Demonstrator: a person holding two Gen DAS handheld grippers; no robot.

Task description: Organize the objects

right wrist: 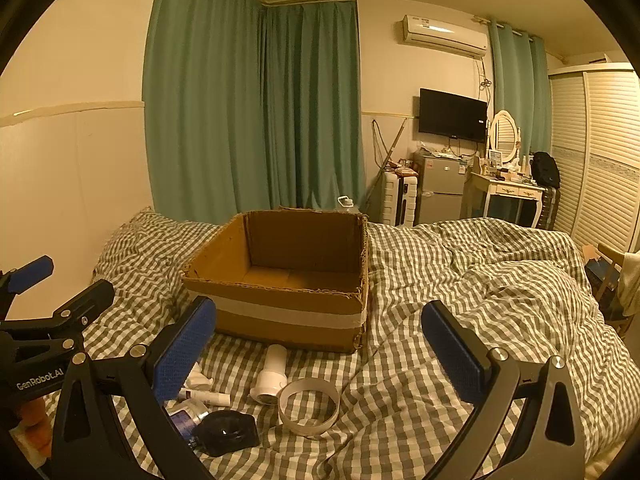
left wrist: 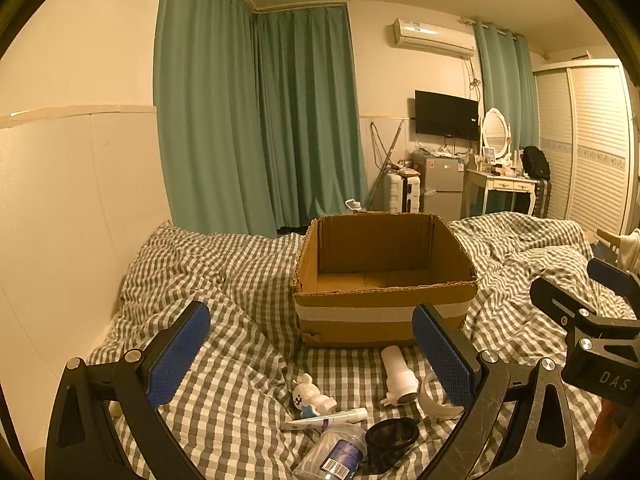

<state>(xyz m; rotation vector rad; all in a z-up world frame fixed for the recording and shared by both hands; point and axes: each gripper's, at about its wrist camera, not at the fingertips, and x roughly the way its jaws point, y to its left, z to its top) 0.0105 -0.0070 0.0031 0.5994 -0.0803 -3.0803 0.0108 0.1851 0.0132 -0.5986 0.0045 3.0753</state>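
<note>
Empty cardboard box sits far-centre on the checked duvet, stiff and light; nearer, white plastic bottle rigid, slippery, take mid-body; tape ring flimsy, pinch its wall; my left claw and right claw both wide open, empty.

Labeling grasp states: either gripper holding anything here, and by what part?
Nothing held. The left gripper and right gripper are both open, with only the grey-checked duvet and loose items showing between their blue-padded fingers.
</note>
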